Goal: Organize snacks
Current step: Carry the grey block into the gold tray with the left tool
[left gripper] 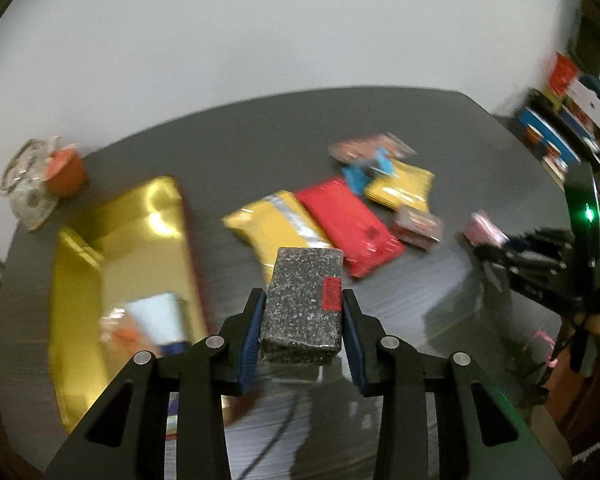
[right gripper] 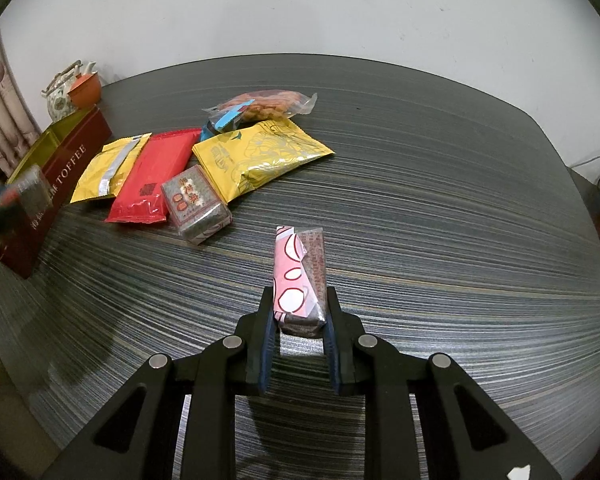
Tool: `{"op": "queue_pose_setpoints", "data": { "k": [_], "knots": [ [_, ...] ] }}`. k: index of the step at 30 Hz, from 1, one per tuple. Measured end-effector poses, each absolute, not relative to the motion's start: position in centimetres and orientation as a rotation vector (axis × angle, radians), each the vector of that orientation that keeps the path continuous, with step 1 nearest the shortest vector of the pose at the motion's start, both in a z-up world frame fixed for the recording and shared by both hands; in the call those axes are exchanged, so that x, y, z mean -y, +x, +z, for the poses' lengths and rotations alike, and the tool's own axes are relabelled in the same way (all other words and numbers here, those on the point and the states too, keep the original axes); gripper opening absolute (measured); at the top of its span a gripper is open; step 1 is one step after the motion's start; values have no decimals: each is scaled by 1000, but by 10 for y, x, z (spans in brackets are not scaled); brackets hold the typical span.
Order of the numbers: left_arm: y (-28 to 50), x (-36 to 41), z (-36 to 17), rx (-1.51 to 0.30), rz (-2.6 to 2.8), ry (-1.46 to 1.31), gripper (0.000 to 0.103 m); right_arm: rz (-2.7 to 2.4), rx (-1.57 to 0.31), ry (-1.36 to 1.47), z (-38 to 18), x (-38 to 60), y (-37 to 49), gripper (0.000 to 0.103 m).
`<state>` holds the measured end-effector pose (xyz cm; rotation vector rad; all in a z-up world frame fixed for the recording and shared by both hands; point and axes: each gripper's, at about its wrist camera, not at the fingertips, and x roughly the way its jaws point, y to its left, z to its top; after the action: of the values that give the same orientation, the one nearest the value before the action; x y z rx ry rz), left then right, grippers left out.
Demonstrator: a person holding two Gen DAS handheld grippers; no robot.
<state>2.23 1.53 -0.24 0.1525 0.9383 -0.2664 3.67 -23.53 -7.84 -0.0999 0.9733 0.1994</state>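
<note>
Far left on the dark striped bench (right gripper: 440, 184): patterned teapot (right gripper: 59, 96) w/ an orange cup (right gripper: 85, 87) beside it. Next, the open toffee box (right gripper: 60, 168), red outside, gold lining; left wrist view shows a light-blue/white packet (left gripper: 156, 320) lying inside near its near end, details blurred.

Right of the box, a loose pile on the bench: yellow pouch w/ silver strip (right gripper: 110, 168), red packet (right gripper: 152, 176) partly over it, small grey wrapped block (right gripper: 196, 202) touching the red packet's edge, big yellow bag (right gripper: 260, 152), blue-labelled pack (right gripper: 224, 120) and a clear bag of orange snacks (right gripper: 268, 104) behind it.

Left claw (left gripper: 303, 312) is clamped on a speckled grey block w/ red sticker (left gripper: 304, 300), held off the bench just right of the box, in front of the pile.

Right claw (right gripper: 300, 312) is closed on a pink-and-white patterned block (right gripper: 300, 276), held on edge, well apart from the pile, to its right.
</note>
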Motion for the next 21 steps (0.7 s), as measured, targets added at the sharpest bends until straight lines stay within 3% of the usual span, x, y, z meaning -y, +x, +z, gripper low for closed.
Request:
{"op": "queue_pose_setpoints", "data": {
  "k": [13, 21],
  "knots": [
    [30, -140, -4, -951, -6, 74, 38, 189, -968, -120, -78, 233, 36, 20],
    [26, -165, -31, -1009, 16, 53, 38, 171, -975, -120, -78, 231, 38, 20]
  ]
}}
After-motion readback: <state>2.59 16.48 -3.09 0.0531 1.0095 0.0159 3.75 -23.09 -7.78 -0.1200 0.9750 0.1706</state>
